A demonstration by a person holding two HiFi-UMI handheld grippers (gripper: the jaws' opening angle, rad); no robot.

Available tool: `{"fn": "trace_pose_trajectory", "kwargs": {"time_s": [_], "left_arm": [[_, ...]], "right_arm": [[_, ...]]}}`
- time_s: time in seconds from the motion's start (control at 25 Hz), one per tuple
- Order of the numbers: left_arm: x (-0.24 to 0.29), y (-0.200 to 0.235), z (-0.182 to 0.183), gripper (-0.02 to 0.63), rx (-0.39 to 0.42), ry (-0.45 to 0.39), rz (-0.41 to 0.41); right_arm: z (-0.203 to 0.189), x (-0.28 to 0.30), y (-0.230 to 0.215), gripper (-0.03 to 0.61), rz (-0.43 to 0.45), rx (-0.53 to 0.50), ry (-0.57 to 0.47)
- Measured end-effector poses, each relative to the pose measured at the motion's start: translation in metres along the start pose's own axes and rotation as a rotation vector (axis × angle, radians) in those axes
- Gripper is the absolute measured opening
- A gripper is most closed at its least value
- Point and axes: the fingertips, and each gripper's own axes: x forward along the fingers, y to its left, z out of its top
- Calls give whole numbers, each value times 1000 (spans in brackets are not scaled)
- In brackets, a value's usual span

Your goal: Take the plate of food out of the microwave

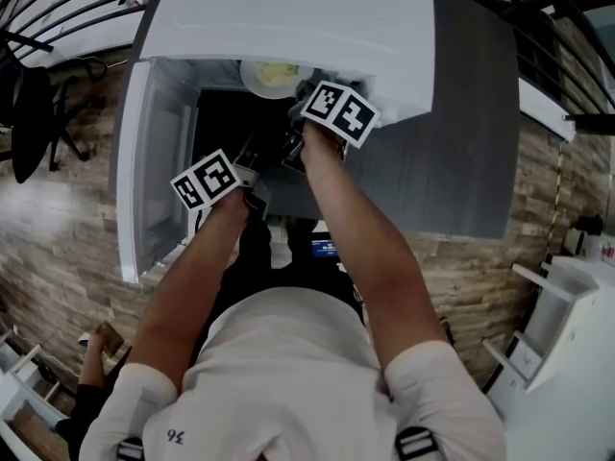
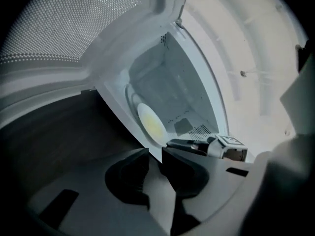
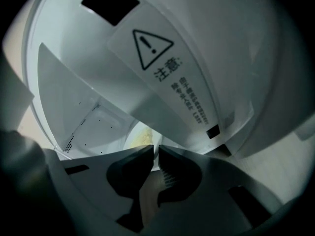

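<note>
Nearest of all are the dark jaws of my right gripper (image 3: 156,152), drawn almost together with only a thin slit between them and nothing in it. My left gripper (image 2: 155,154) is the same, all but closed and empty. Both hang at the mouth of the microwave (image 1: 288,17), whose door (image 1: 144,171) stands wide open on my left. The plate (image 3: 140,137), pale with a yellow heap of food on it, sits on the floor of the cavity, beyond both sets of tips and touching neither. From the right gripper it shows just past the slit and a little to the left, partly hidden behind the jaws. From the left gripper it lies straight beyond the slit, well inside, with the right gripper showing just beside it. As I judge it, the step in hand is the approach for the grasp, and these jaws cannot take it as they stand. I should spread the right pair before the rim, come in low and level so one jaw goes under the near edge and one over it, and bite only bare rim clear of the food. The plate should come out flat, with the left gripper ready to steady its other edge, clear of the door.
</note>
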Motion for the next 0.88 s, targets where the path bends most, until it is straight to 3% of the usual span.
{"fn": "trace_pose_trajectory", "kwargs": {"time_s": [0.36, 0.88], "left_arm": [[28, 22, 36, 97, -53, -47, 13], [47, 34, 46, 97, -36, 4, 9]], "right_arm": [[-8, -4, -4, 32, 5, 7, 24], [-12, -10, -10, 31, -1, 14, 32]]}}
